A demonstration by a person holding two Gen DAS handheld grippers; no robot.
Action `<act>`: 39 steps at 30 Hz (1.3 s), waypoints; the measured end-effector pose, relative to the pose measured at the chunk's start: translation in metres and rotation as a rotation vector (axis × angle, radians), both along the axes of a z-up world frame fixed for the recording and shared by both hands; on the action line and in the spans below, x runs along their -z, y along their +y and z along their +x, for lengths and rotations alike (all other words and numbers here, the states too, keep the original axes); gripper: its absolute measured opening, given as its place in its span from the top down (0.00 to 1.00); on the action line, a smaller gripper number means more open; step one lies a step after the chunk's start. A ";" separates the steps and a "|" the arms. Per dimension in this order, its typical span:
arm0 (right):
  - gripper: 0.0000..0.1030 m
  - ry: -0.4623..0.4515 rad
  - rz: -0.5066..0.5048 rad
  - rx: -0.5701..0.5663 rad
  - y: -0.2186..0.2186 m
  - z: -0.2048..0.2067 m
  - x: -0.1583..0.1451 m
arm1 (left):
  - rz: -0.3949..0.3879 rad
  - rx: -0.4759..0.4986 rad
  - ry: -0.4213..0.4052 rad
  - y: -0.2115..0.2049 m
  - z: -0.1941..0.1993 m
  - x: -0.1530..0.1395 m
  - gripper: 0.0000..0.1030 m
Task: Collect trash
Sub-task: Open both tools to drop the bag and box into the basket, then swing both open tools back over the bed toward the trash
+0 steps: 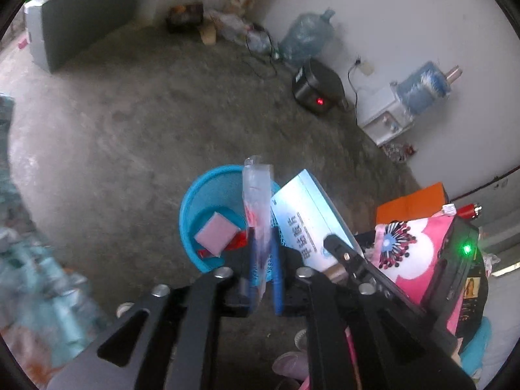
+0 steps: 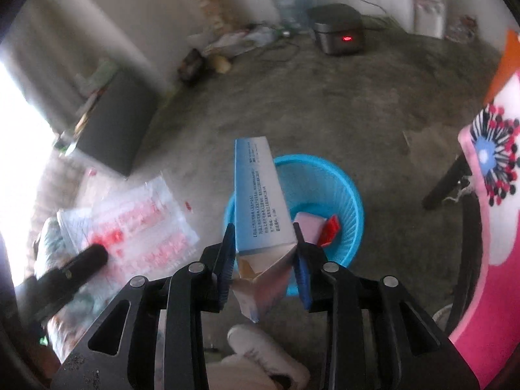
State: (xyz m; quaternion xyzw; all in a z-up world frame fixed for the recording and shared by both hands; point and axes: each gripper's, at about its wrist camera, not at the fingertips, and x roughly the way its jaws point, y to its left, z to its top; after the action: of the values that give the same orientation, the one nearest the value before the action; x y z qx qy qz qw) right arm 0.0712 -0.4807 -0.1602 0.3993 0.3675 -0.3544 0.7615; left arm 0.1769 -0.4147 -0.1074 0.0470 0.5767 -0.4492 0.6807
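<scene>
Left wrist view: the concrete floor (image 1: 136, 136) is filling most of the picture, with a rice cooker (image 1: 317, 87) showing a red light by the far wall.
Bin: the blue basket (image 1: 191, 214) is standing on the floor directly below both tools, already holding a pink pad (image 1: 217, 234) and a red scrap (image 1: 237, 242).
Side clutter: a pink flowered cloth (image 1: 419, 253) is hanging just beside the basket on the right.
Right tool: the right gripper (image 2: 264, 256) is clamping a blue-and-white carton (image 2: 260, 195) by its torn lower end, pads pressing both sides, carton pointing out over the basket rim.
Left tool: the left gripper (image 1: 263, 276) is carrying a clear plastic wrapper (image 1: 257, 201) with red print, standing up between its blue pads; I cannot tell whether the pads are pressing it or standing slightly apart.
Step in hand: both pieces appear to be arriving over the basket for dropping.
Doing it well: the carton is tall and leaning, so the right hand is probably needing to centre it over the opening before letting go, otherwise it may tip over the rim.
Wrapper risk: thin film is likely clinging to a pad, so spreading wide and giving a small shake should be helping.
</scene>
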 end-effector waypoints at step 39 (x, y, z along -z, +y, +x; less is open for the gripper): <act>0.22 -0.284 -0.081 -0.513 0.165 0.064 -0.136 | -0.083 -0.343 -0.443 0.305 -0.036 -0.180 0.07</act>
State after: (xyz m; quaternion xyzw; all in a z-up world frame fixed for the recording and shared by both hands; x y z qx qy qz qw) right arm 0.1350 -0.3160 -0.0238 0.3082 0.3318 -0.1052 0.8854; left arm 0.1404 -0.1094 0.0731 0.0178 0.3943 -0.3294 0.8578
